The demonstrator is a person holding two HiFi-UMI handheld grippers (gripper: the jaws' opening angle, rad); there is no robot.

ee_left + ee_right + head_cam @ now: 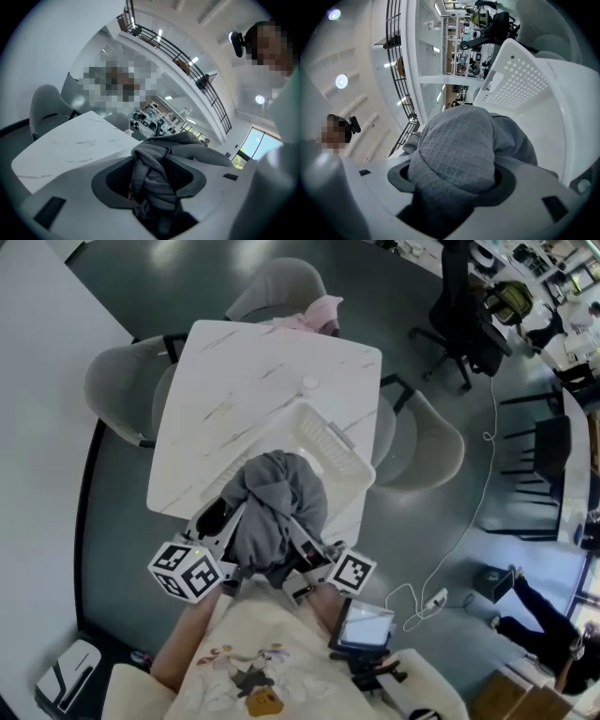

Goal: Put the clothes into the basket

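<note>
**Grey garment gripped from both sides at the basket's near rim**

Grey fabric fills both sets of jaws. The left gripper (228, 521) is clamped on a twisted rope of the garment (277, 502). In the left gripper view that twist (157, 164) runs down between the pads of this gripper (152, 190), which stand fairly narrow. The right gripper (305, 547) bites a thick waffle-knit fold. In the right gripper view the fold (457, 145) bulges out over this gripper (454, 185), whose jaws stand wide around the bulk.

In the head view the two grippers flank the bundle at 8 and 4 o'clock, their marker cubes towards the person. The garment is bunched between them and hangs clear of the tabletop. Its upper part overlaps the near rim of the white basket (339, 448).

The basket sits at 1 o'clock from the bundle, on the near right part of the marble table (239, 390). Its perforated wall (520, 84) rises just behind the fabric in the right gripper view.

Farther out, a small white disc (310, 383) lies on the table at 12 o'clock. A pink cloth (317, 311) is draped on the far chair (281, 285) beyond it. More grey chairs stand at 10 o'clock (120, 381) and 2 o'clock (429, 442).
</note>
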